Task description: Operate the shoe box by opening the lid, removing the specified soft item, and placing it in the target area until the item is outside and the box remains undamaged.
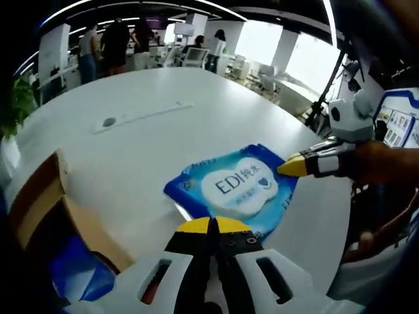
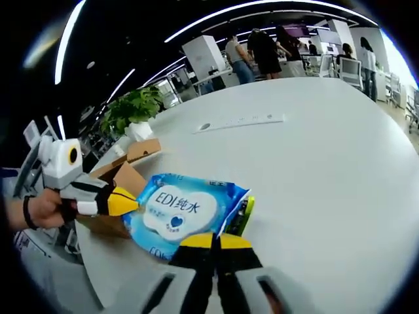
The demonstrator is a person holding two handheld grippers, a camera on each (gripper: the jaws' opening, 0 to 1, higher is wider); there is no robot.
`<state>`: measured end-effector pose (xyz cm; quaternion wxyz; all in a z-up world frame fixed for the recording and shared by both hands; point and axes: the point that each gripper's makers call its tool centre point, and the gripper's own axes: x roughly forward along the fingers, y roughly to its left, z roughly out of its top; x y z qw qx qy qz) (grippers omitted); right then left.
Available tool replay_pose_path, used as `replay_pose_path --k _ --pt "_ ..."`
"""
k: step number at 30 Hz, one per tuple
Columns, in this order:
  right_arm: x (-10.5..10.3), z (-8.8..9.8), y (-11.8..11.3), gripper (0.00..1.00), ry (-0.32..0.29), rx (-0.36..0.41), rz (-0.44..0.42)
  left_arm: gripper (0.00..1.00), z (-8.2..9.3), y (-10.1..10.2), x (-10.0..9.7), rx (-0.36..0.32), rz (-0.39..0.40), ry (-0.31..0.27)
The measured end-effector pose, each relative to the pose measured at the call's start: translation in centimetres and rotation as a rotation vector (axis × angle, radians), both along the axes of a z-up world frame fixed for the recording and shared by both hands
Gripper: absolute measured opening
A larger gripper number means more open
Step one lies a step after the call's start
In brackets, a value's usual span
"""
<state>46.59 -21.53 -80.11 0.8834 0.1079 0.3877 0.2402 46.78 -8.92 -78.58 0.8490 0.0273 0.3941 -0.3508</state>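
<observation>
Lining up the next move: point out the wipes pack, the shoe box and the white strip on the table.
Wipes pack [image 1: 237,184], left gripper view: its white label.
Shoe box [image 1: 40,196], left gripper view: its brown cardboard flap.
White strip [image 2: 240,122], right gripper view: its middle.

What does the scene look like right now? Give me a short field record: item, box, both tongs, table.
item: blue wet-wipe pack, lying flat on the white table, outside the box
box: brown cardboard shoe box, flaps open, beside the pack
left tongs: jaws together, yellow tips at the pack's near edge; whether they pinch it cannot be told
right tongs: jaws together at the pack's edge; grip on it unclear
other: long white strip farther back on the table; people standing in the background
</observation>
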Motion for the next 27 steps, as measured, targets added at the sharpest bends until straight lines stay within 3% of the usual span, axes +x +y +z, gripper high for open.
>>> replay_pose_path --k 19,27 --pt "0.4 -1.6 0.0 0.00 0.033 0.004 -0.001 0.00 -1.8 0.0 0.1 0.114 -0.034 0.049" --pt "0.6 -1.7 0.0 0.00 0.034 0.004 -0.022 0.00 -2.1 0.4 0.2 0.139 0.000 0.072"
